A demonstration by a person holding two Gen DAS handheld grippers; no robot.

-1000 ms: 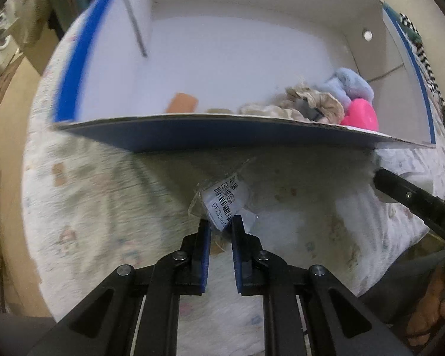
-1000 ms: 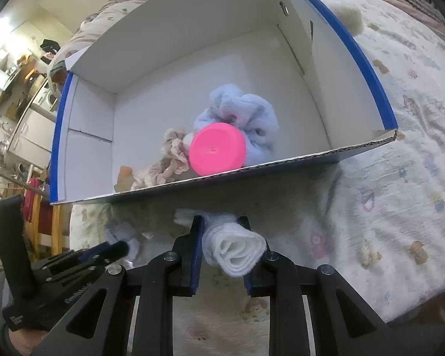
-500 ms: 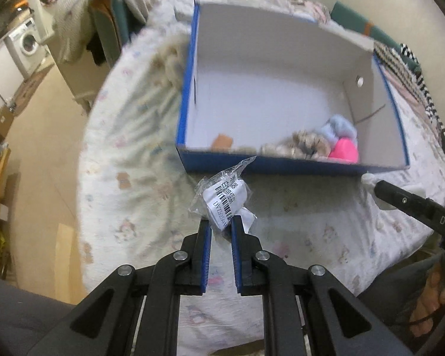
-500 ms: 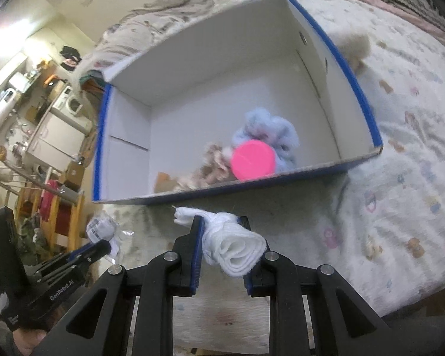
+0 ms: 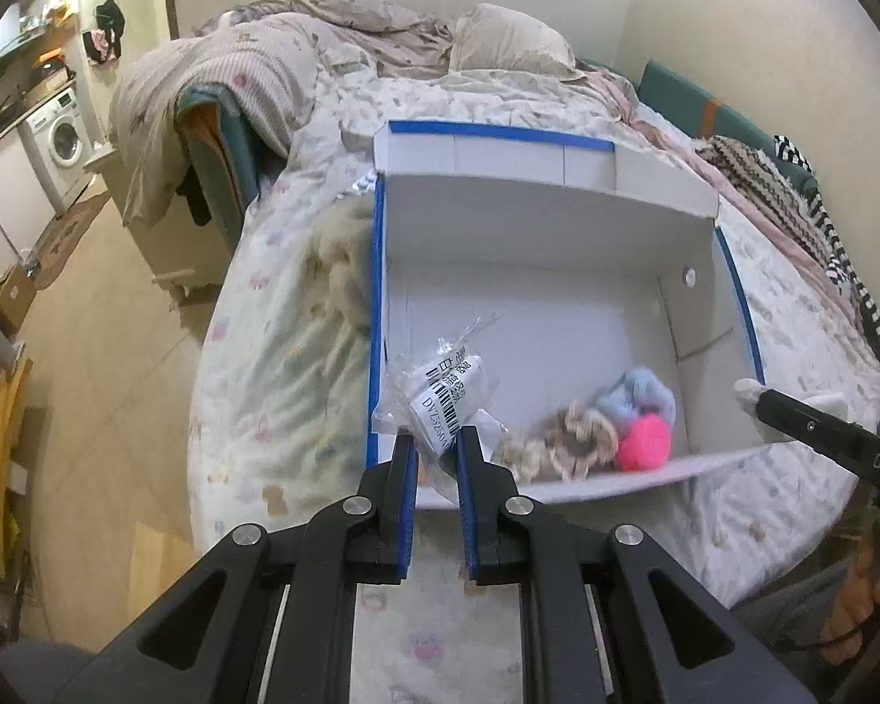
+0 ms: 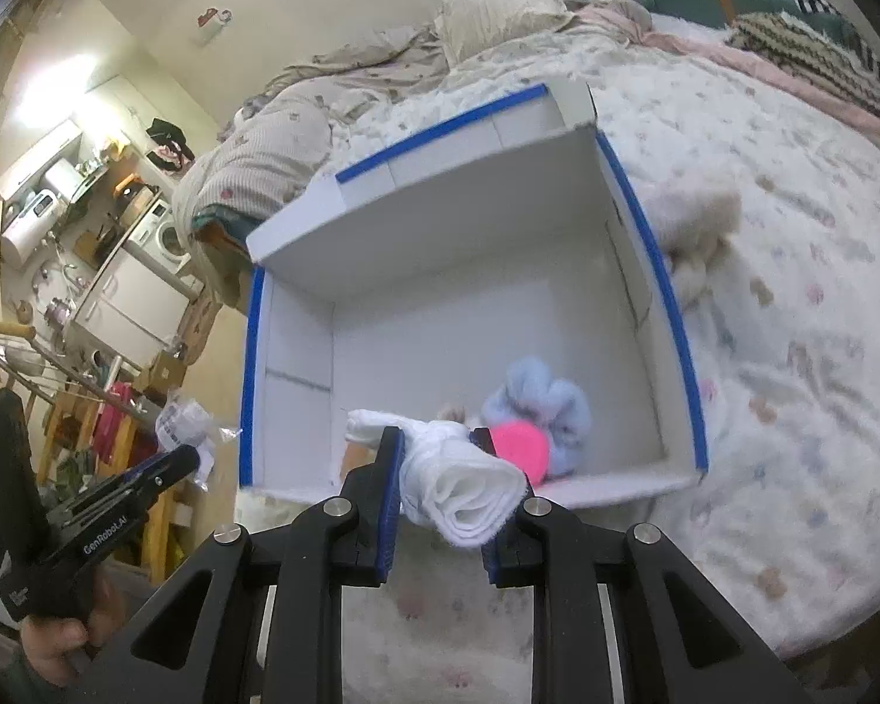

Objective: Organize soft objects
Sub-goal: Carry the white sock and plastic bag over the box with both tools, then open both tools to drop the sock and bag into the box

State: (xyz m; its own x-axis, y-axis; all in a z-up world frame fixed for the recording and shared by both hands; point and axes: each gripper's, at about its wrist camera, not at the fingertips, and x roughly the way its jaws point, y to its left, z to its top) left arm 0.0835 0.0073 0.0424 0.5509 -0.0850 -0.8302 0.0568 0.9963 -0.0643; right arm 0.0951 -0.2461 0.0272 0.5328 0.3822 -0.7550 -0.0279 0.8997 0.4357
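A white box with blue edges lies open on the bed. Inside it, near the front wall, lie a beige scrunchie, a light blue scrunchie and a pink round puff. My left gripper is shut on a clear plastic packet with a barcode label, held above the box's front left corner. My right gripper is shut on a rolled white cloth, held above the box's front wall. The left gripper also shows in the right wrist view.
The bed has a pale printed cover with a rumpled duvet and pillow at the back. A fluffy beige thing lies beside the box. A washing machine and bare floor are to the left.
Both grippers have risen and moved forward with their loads. They were low in front of the box wall and now look down into the box from above.
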